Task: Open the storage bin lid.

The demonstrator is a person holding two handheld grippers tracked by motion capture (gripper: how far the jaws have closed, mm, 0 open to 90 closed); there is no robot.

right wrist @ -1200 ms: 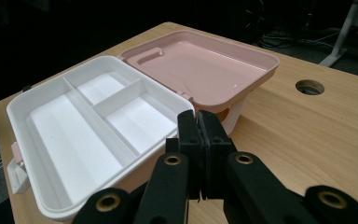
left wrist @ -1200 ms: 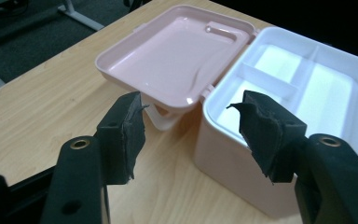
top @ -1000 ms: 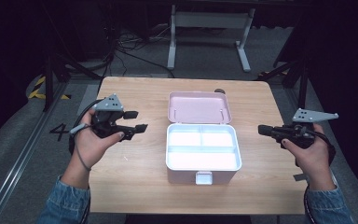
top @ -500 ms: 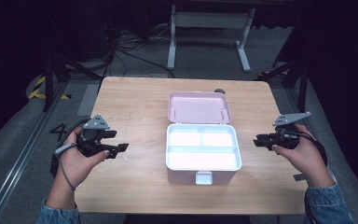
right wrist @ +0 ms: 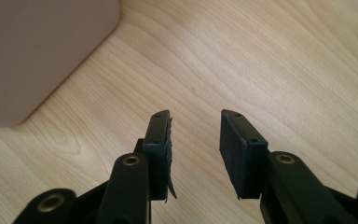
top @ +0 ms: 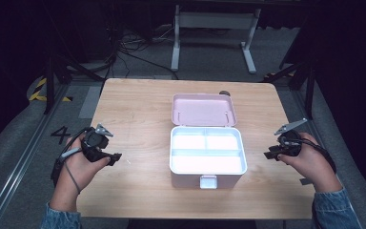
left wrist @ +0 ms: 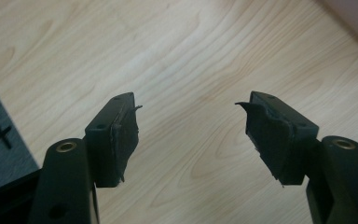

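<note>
- Where the pale wood desk (top: 138,109) spreads under the high view, we see a pink box (top: 207,147) lying open near its middle, lid folded back away from us, white compartments facing up.
- Left of the box, our left claw (top: 116,157) rests low over bare wood near the desk's left edge; its jaws have just been opening and stand wide, nothing between them.
- Right of the box, our right claw (top: 269,154) sits by the desk's right edge; its jaws have also just been opening and hold nothing.
- Beyond the box, past the desk's far edge, a white metal stand (top: 214,28) and loose cables (top: 124,47) lie on grey floor in a dark room.
- Left of the box, off the desk, a floor mat bears the numeral 4 (top: 60,134).
</note>
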